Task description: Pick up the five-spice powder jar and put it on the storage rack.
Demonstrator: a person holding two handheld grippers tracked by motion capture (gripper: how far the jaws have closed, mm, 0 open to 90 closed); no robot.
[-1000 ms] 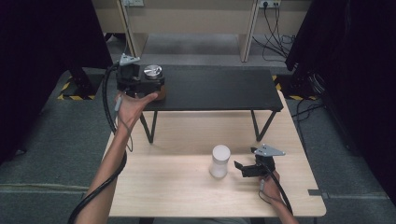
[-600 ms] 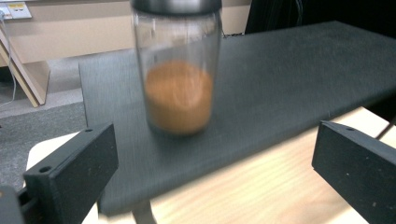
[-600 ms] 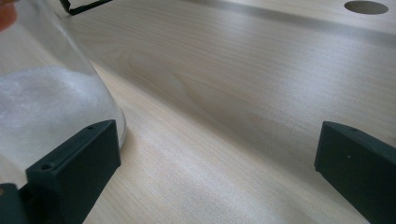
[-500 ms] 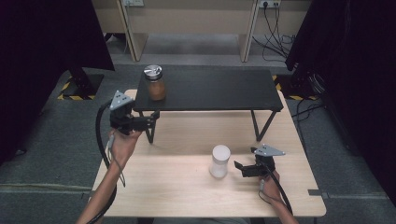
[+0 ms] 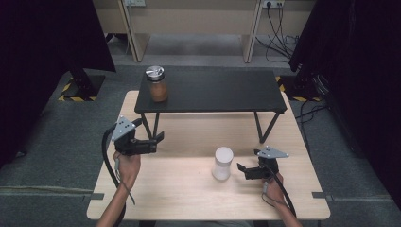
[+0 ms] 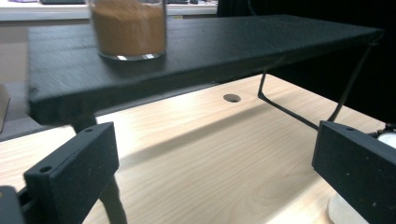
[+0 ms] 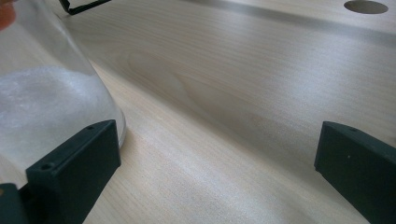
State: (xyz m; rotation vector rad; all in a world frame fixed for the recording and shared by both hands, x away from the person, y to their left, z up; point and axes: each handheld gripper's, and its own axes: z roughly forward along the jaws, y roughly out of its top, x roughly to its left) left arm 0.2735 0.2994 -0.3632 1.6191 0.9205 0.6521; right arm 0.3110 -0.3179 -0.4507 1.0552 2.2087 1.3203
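A glass jar of brown powder (image 5: pixel 157 84) with a metal lid stands on the left end of a low black shelf (image 5: pixel 217 92); the left gripper view has the jar (image 6: pixel 128 29) near its top left. My left gripper (image 5: pixel 158 141) is open and empty, held over the wooden table (image 5: pixel 179 189) in front of the shelf's left leg. A white-filled jar (image 5: pixel 222 163) stands on the table; in the right gripper view this jar (image 7: pixel 44 93) is just beyond the left jaw. My right gripper (image 5: pixel 242 170) is open, just right of it.
The black shelf spans the back half of the table on thin wire legs (image 5: pixel 264 127). A round cable hole (image 6: pixel 231 98) is in the tabletop under the shelf. Grey carpet surrounds the table, with cables (image 5: pixel 276 19) at the back right.
My left gripper let go of the brown jar on the shelf, then drew back and down to the table's left side, now open. The right gripper and white jar stayed still.
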